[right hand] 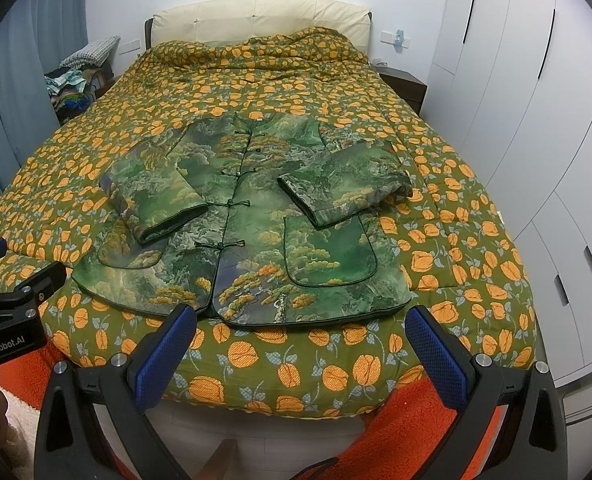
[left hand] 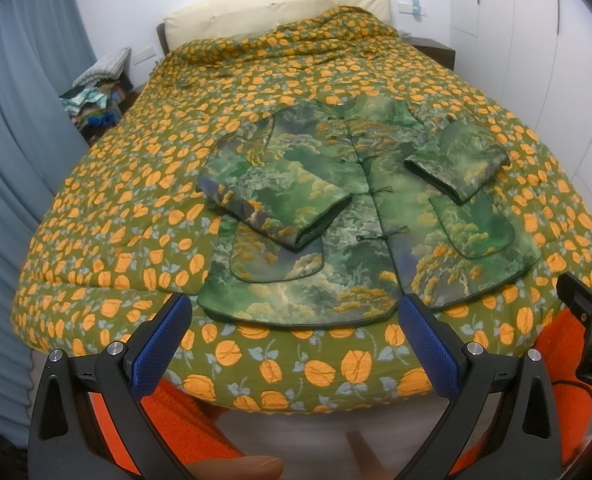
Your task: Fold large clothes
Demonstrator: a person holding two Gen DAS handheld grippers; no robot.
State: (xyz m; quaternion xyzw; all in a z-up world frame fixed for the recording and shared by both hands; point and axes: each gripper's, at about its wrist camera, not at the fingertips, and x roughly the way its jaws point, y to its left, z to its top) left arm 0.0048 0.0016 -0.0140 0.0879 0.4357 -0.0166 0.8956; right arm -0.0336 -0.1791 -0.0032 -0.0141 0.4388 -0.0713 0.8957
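Jacket (right hand: 248, 216) flat on quilt (right hand: 335, 368), sleeves folded in; grippers open.

The jacket (right hand: 252, 216) is green with painted trees and golden foliage, edged dark green. The quilt (right hand: 435, 184) is olive, strewn with orange blossoms. Blue pads (right hand: 164, 354) line black gripper fingers.

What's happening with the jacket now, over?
Left gripper open, empty. Right gripper open, empty. Green jacket flat on quilt, both sleeves folded in. Nothing in the way.
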